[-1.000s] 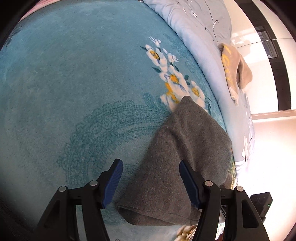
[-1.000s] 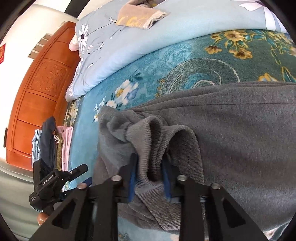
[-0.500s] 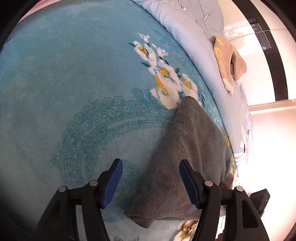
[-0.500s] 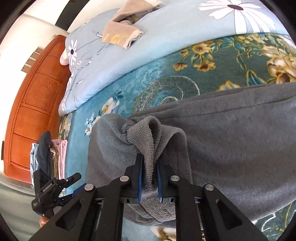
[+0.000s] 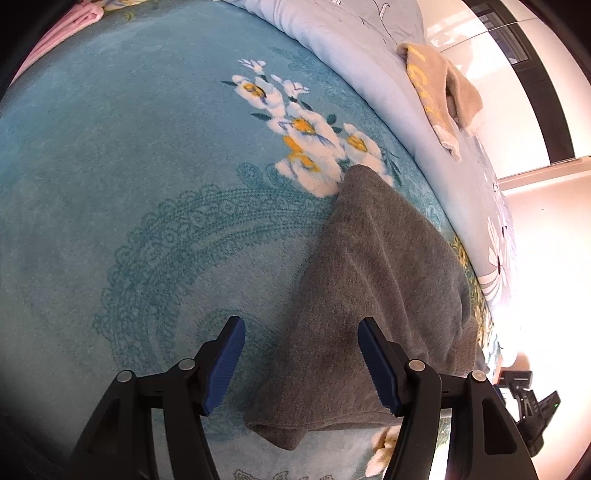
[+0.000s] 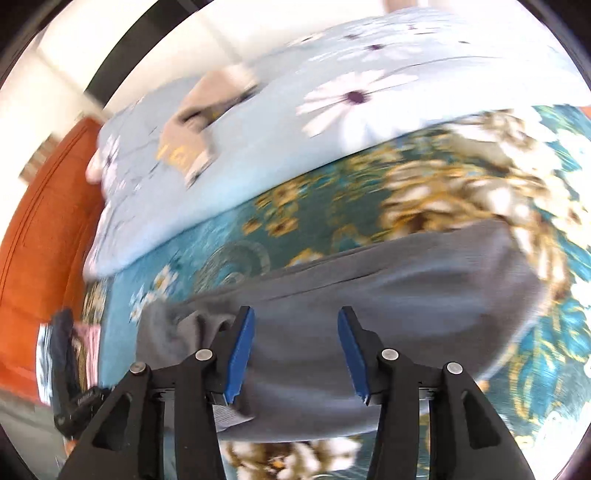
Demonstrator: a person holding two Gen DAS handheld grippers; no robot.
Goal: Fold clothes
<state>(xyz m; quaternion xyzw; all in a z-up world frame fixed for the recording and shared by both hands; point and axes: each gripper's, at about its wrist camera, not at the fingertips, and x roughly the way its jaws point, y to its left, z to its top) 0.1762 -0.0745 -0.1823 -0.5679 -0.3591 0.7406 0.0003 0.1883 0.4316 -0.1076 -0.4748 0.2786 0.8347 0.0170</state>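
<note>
The grey garment (image 5: 373, 295) lies folded on the teal blanket (image 5: 129, 184), and my right gripper (image 6: 295, 350) has just been opening and holds nothing, like my open left gripper (image 5: 299, 363), so the loose fold may spring back.

The whole right wrist view is smearing with motion blur: the flowers on the teal blanket (image 6: 461, 192) are running into streaks, and the lettering on the tan cloth (image 6: 195, 140) is dissolving beyond reading. The grey garment (image 6: 388, 314) is slipping under the black gripper frame, its near edge hidden. In the left wrist view, the pink fabric (image 5: 70, 29) is getting clipped by the lens rim (only a sliver is showing), and the right side is washing out in glare.
</note>
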